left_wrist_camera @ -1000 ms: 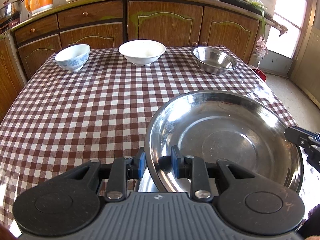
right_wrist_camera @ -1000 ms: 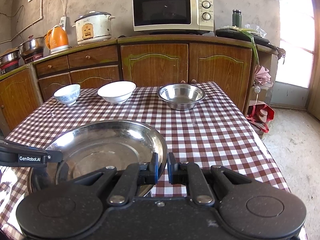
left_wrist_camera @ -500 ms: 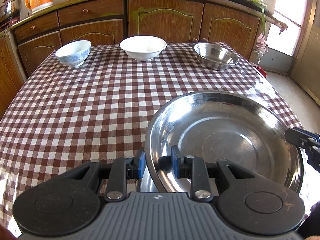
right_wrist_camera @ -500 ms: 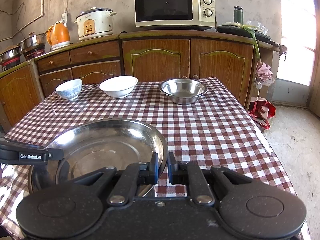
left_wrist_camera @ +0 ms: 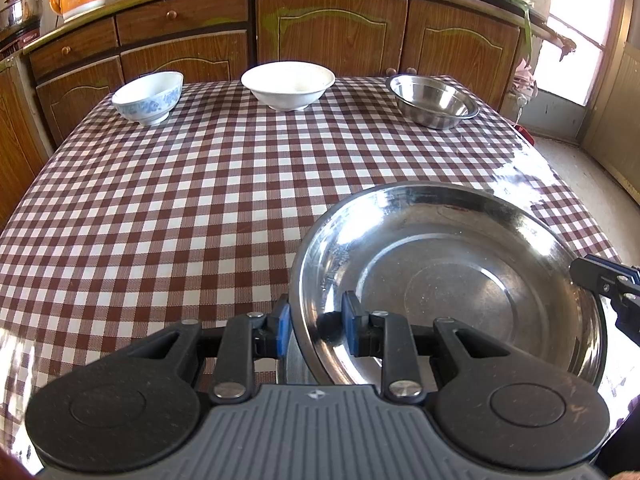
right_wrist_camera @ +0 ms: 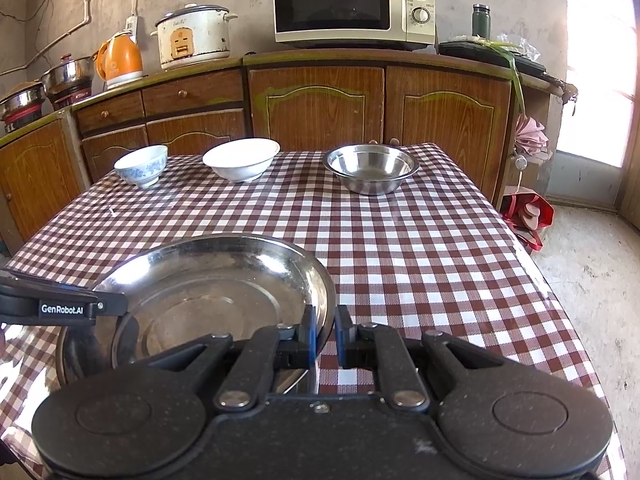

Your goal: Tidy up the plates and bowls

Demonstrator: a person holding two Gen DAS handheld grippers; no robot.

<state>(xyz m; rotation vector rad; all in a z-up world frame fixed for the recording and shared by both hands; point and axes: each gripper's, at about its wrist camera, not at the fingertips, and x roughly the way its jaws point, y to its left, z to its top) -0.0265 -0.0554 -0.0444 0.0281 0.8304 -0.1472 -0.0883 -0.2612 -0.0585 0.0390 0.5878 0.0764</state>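
Both grippers' fingers pinch the steel plate [left_wrist_camera: 460, 292] by opposite rims: left gripper [left_wrist_camera: 316, 322], right gripper [right_wrist_camera: 325, 334]. It sits near the table [left_wrist_camera: 160, 208] edge, three bowls far behind.

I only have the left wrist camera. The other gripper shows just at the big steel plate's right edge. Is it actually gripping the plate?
Observer: Yes. The right gripper has its fingers closed on the rim of the steel plate, one inside, one outside.
Operator: What's on the counter? My view cuts off there.
Observer: A microwave stands above the middle cabinet doors, a white rice cooker to its left.
Operator: Anything on the floor beyond the table?
Observer: A red bag lies by its far right corner.
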